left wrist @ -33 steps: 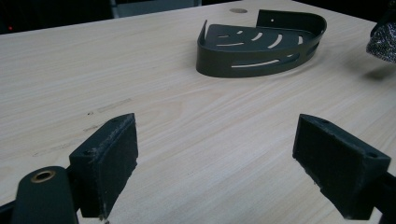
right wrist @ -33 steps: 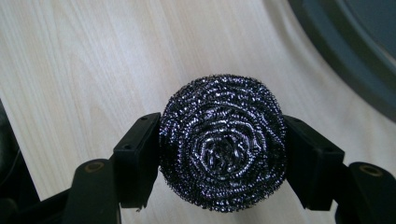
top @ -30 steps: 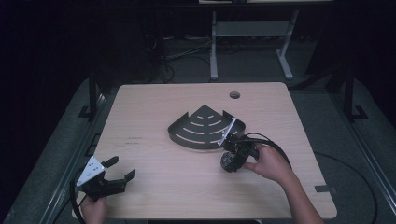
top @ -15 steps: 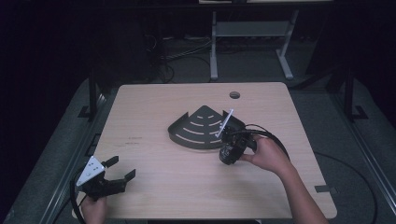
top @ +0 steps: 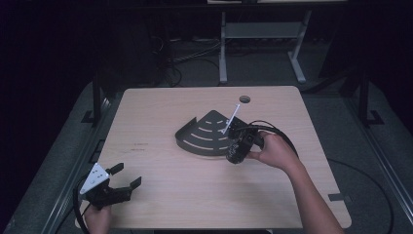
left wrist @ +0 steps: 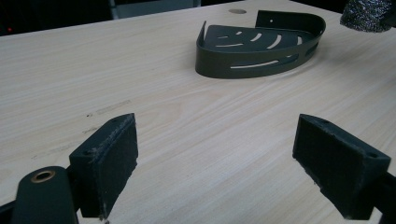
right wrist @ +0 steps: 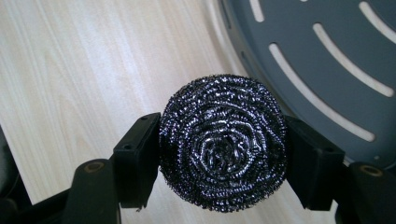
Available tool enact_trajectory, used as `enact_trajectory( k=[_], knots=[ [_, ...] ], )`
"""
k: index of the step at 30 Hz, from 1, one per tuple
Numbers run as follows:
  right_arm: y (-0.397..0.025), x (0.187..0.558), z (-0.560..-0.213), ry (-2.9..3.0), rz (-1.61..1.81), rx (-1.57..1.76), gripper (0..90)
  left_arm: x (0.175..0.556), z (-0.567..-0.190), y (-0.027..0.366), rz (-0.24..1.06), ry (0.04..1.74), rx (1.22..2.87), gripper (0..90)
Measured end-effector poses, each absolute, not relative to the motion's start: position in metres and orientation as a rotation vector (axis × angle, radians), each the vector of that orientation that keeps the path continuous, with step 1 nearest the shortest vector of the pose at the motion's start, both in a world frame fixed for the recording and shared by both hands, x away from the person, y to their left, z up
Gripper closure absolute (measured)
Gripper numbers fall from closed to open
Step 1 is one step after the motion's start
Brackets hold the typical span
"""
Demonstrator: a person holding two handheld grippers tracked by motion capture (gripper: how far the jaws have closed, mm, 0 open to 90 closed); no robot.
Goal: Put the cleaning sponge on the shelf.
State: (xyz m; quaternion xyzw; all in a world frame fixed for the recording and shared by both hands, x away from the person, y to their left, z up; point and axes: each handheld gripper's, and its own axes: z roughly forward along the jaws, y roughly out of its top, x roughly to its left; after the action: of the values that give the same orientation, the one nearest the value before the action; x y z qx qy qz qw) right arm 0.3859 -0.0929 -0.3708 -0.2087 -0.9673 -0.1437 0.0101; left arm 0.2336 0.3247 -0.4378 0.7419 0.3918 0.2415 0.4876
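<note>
1. Here, one steel scourer [right wrist: 222,142] is clamped between the right tongs [right wrist: 222,154], at the 4 o'clock edge of one dark corner rack [top: 207,134].
2. The left tongs [top: 122,183] stand open, holding nothing, at 7 o'clock on the surface [top: 195,195].

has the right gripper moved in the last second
Yes. The right gripper, shut on the steel scourer, shifted slightly toward the person along the corner tray's right edge.

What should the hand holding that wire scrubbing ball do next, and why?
Probably carry it a little farther over the dark slotted corner tray and lower it in. The right gripper is shut on the steel wool scourer, which hangs above the wooden table just beside the tray's rim.
</note>
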Motion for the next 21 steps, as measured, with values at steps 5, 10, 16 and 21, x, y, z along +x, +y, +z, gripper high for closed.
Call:
enact_trajectory(
  k=[5, 10, 16, 21],
  knots=[
    [-0.091, 0.395, -0.367, -3.019, -0.436, -0.659, 33.0, 0.234, -0.438, 0.325, 0.585, 0.951, 1.804, 13.5],
    [-0.089, 0.404, -0.364, -3.018, -0.422, -0.669, 33.0, 0.234, -0.438, 0.325, 0.585, 0.948, 1.803, 13.5],
    [-0.087, 0.411, -0.362, -3.011, -0.432, -0.673, 33.0, 0.234, -0.438, 0.324, 0.586, 0.949, 1.805, 13.5],
    [-0.084, 0.418, -0.361, -3.012, -0.428, -0.68, 33.0, 0.234, -0.438, 0.325, 0.581, 0.949, 1.803, 13.5]
  ],
)
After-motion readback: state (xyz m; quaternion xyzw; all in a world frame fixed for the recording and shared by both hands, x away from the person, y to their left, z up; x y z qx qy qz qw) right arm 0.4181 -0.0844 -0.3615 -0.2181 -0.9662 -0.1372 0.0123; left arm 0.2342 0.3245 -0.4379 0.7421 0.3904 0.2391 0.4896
